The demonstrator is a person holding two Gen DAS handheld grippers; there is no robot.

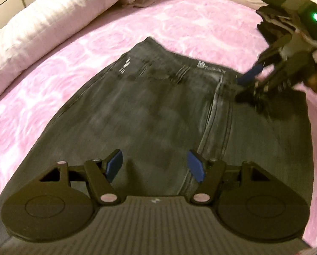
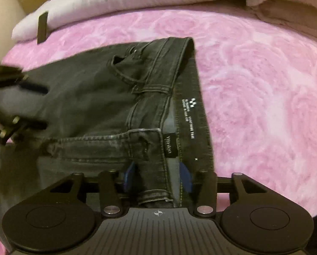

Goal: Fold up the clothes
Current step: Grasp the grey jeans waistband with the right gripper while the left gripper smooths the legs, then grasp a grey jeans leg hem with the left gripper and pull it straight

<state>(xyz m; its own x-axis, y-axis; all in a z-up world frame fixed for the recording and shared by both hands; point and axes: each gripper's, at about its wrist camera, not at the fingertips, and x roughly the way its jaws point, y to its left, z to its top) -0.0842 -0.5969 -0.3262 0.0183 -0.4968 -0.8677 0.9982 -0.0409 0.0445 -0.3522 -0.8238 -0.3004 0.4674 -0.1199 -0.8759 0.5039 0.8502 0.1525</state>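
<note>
Dark jeans [image 2: 90, 97] on the bed [image 2: 264, 85] carry a black tag [image 2: 170, 145], roughly "Vishion". The left gripper [image 1: 155, 165] gapes empty; the right gripper [image 2: 157, 178] straddles the waistband, grip unclear.

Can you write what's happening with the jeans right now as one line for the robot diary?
step: folding jeans on pink blanket | left gripper: open above jeans, holding nothing | right gripper: open, waistband between its pads

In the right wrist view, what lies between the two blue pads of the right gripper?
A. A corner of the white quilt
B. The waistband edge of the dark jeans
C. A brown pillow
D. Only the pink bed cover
B: in the right wrist view the waistband of the dark jeans runs straight down between the blue pads of the right gripper, with the pink bed cover only off to the side.
</note>
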